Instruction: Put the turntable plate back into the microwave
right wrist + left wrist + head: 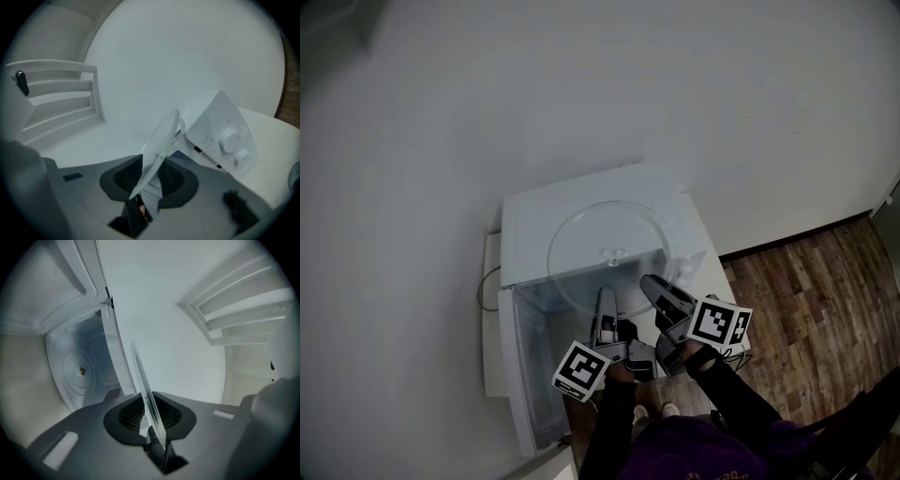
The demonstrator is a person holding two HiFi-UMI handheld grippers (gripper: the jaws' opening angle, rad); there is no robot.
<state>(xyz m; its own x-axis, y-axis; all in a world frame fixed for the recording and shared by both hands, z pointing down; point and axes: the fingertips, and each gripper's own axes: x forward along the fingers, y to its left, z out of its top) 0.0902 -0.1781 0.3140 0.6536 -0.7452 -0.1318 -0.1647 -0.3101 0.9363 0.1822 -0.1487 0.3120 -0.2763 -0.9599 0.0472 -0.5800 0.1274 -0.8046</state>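
Turntable plate [607, 246] is up over the microwave [528, 223], sticking out toward 12 o'clock from both claws. Left gripper [606, 300] and right gripper [651, 283] each pinch its near rim, around 6 and 5 o'clock.

White microwave [523, 225]; clear turntable plate [586, 258], perhaps blue-tinged.

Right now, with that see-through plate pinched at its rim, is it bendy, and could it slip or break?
Probably stiff: the glass plate looks flat and unbent though the left gripper and right gripper pinch only its near rim. Likely slippery, since its surface looks smooth and shiny. Probably breakable if dropped, being thin clear glass.
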